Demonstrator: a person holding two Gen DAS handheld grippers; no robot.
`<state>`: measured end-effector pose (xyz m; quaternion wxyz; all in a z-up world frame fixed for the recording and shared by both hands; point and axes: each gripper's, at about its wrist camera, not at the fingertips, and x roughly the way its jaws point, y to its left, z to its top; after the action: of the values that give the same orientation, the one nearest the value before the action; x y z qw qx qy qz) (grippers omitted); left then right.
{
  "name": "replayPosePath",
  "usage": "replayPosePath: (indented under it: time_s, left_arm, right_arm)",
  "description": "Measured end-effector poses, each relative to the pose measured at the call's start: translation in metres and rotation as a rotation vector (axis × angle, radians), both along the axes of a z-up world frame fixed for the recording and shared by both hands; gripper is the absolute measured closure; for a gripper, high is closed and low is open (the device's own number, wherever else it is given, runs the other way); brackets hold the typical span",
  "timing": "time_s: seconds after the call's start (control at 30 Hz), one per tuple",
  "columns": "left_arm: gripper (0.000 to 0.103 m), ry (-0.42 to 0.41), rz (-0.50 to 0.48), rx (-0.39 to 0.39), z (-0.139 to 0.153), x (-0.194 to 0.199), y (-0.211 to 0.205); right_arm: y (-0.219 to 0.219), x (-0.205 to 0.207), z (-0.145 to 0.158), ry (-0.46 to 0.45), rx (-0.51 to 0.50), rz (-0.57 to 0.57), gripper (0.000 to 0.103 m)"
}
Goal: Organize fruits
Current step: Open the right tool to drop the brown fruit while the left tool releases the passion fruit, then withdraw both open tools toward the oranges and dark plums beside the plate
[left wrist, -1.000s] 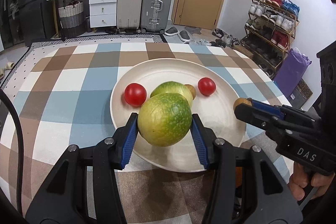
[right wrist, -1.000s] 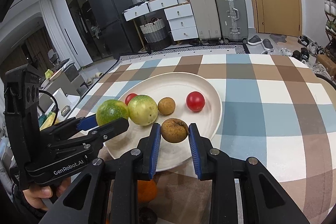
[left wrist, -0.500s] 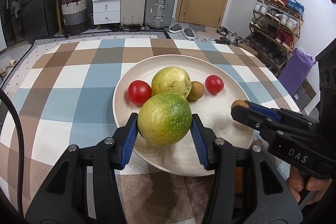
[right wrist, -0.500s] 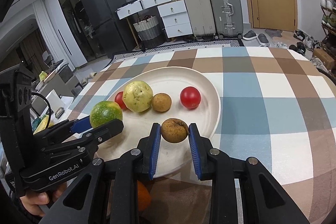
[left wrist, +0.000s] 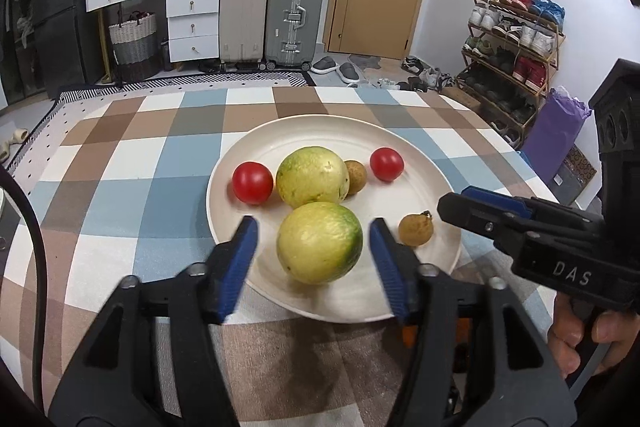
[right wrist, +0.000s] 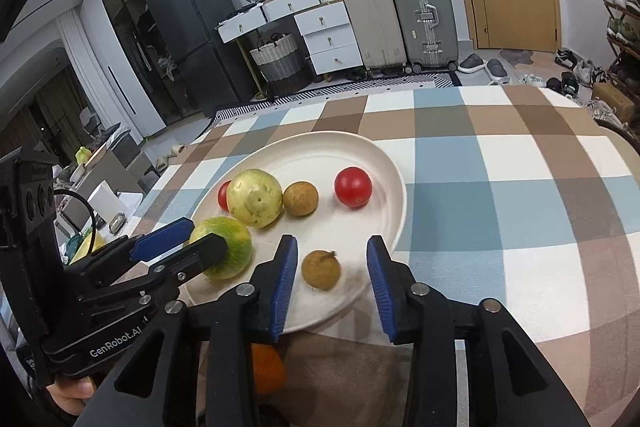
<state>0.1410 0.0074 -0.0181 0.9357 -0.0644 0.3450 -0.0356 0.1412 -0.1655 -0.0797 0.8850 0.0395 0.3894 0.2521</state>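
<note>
A white plate (left wrist: 400, 143) (right wrist: 384, 163) on the checked tablecloth holds two red tomatoes (left wrist: 253, 183) (left wrist: 386, 164), a yellow-green round fruit (left wrist: 312, 175), a small brown fruit (left wrist: 355, 171), a second green-yellow fruit (left wrist: 320, 242) (right wrist: 228, 247) and a brown longan (left wrist: 416, 229) (right wrist: 321, 269). My left gripper (left wrist: 313, 247) is open, its jaws apart on either side of the green-yellow fruit, which rests on the plate. My right gripper (right wrist: 332, 275) is open around the longan, which lies on the plate.
An orange fruit (right wrist: 266, 367) lies below the right gripper near the table's front edge. The checked tablecloth (right wrist: 520, 207) stretches to the right and behind the plate. Suitcases, drawers and a shoe rack stand far behind.
Both grippers have opened. The green-yellow fruit and the longan have left the jaws and now rest on the plate.
</note>
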Motion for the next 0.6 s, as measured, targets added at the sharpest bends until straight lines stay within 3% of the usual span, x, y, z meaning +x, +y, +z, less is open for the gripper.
replayPosePath:
  time_s: [0.2, 0.27, 0.33, 0.43, 0.6]
  left_arm:
    - [0.021, -0.005, 0.006, -0.014, 0.005, -0.014, 0.004]
    - [0.019, -0.025, 0.022, -0.016, 0.01, -0.023, 0.007]
    - [0.014, -0.035, 0.033, -0.01, 0.014, -0.03, 0.008]
    - [0.001, -0.058, 0.069, 0.005, 0.019, -0.045, 0.01]
    - [0.001, -0.052, 0.074, 0.021, 0.021, -0.068, 0.008]
  right_arm:
    - [-0.012, -0.013, 0.008, -0.015, -0.01, 0.008, 0.044]
    - [-0.014, -0.018, 0.01, -0.027, -0.023, 0.019, 0.018]
    - [-0.017, -0.026, 0.013, -0.055, -0.038, 0.019, 0.009]
    - [-0.019, -0.034, 0.016, -0.07, -0.053, 0.046, 0.001]
    - [-0.018, -0.048, 0.017, -0.079, -0.067, 0.108, 0.0]
